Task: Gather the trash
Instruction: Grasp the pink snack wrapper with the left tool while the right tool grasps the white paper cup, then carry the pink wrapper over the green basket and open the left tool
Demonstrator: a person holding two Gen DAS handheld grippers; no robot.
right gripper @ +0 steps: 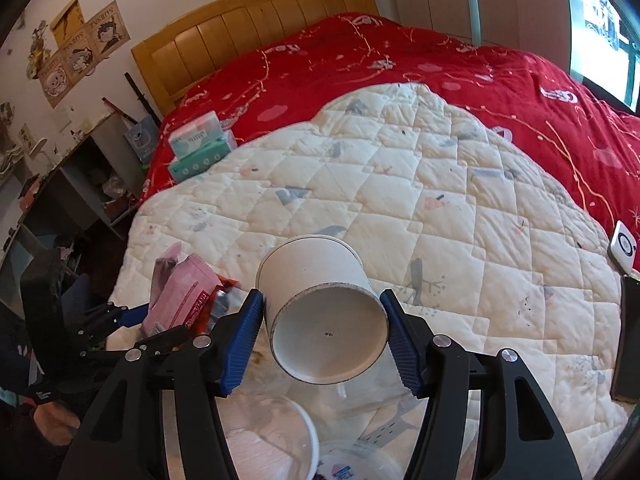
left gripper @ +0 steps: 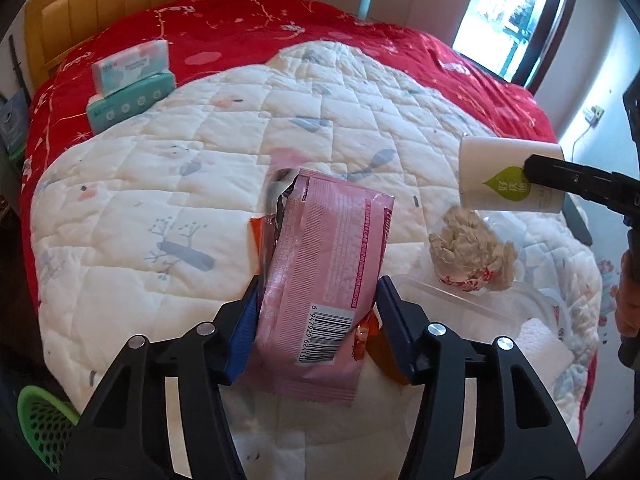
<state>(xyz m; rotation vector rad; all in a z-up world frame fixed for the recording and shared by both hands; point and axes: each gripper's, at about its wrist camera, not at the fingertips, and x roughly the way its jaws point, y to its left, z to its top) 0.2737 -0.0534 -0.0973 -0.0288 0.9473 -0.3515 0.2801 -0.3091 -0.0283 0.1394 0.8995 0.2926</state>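
Observation:
My left gripper (left gripper: pixel 316 300) is shut on a pink snack wrapper (left gripper: pixel 324 264), with an orange wrapper (left gripper: pixel 376 344) bunched beside it, held above the white quilt (left gripper: pixel 180 184). The wrappers also show in the right wrist view (right gripper: pixel 180 300). My right gripper (right gripper: pixel 322 312) is shut on a white paper cup (right gripper: pixel 320 312), held sideways with its base toward the camera; the cup shows at the right in the left wrist view (left gripper: pixel 508 176). A crumpled tissue (left gripper: pixel 468 244) lies on the quilt near clear plastic containers (left gripper: pixel 480 304).
Two tissue packs (left gripper: pixel 128 84) are stacked on the red bedspread (left gripper: pixel 360 36) at the far left. A green perforated basket (left gripper: pixel 44 420) sits at the lower left. Clear plastic lids (right gripper: pixel 280 436) lie below the right gripper. A small white device (right gripper: pixel 622 246) lies at the quilt's right edge.

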